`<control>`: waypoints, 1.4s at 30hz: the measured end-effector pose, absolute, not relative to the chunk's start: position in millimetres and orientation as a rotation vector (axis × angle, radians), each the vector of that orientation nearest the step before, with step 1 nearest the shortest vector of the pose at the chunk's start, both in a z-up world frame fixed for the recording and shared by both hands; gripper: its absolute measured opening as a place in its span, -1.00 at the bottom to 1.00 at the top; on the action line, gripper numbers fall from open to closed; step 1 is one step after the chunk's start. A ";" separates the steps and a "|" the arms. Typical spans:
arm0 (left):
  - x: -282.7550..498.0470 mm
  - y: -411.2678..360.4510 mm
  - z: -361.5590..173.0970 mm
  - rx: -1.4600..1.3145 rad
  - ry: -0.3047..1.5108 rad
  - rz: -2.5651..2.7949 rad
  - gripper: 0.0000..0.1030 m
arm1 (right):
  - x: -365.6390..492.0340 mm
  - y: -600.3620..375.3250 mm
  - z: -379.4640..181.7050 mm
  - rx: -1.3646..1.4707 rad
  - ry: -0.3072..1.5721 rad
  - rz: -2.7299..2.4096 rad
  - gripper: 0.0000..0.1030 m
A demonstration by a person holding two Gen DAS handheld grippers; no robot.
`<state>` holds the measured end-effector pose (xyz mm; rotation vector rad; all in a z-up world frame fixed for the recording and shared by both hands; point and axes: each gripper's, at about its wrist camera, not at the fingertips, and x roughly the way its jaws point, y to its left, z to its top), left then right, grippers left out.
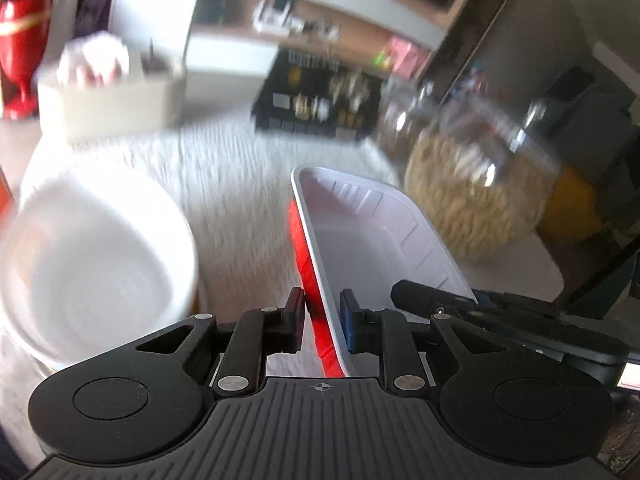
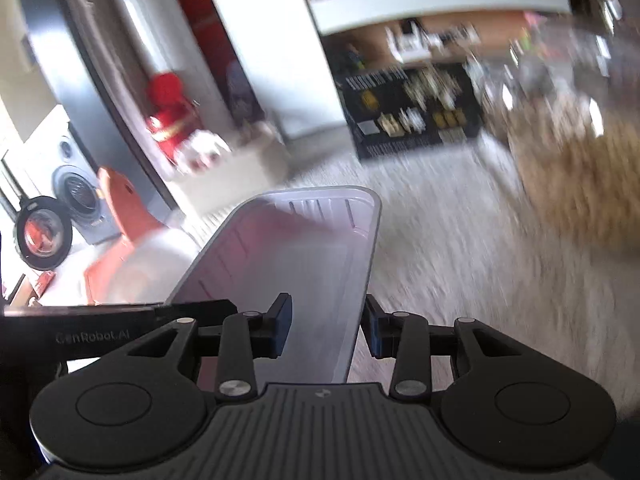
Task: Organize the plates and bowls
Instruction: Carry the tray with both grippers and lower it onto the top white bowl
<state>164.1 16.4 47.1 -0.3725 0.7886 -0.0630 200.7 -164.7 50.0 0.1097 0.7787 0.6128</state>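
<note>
A rectangular tray, white inside and red outside (image 1: 376, 236), is held tilted above the pale table. My left gripper (image 1: 322, 322) is shut on its near left rim. My right gripper (image 2: 326, 330) is shut on the tray's opposite long rim, and the tray (image 2: 288, 256) fills the middle of the right wrist view. The right gripper's black body (image 1: 500, 312) shows beside the tray in the left wrist view. A stack of white round bowls or plates (image 1: 92, 268) sits on the table left of the tray. Both views are motion-blurred.
Glass jars with pale contents (image 1: 480, 200) stand at the right. A beige box (image 1: 112, 100) and a black box of small items (image 1: 316, 100) sit at the back. A red figure (image 2: 168, 120) and an orange object (image 2: 120, 208) are at the left.
</note>
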 end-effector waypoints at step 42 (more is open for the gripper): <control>111.1 191.2 50.7 -0.539 0.847 0.018 -0.52 | 198.5 14.8 44.0 0.018 0.858 0.767 -0.26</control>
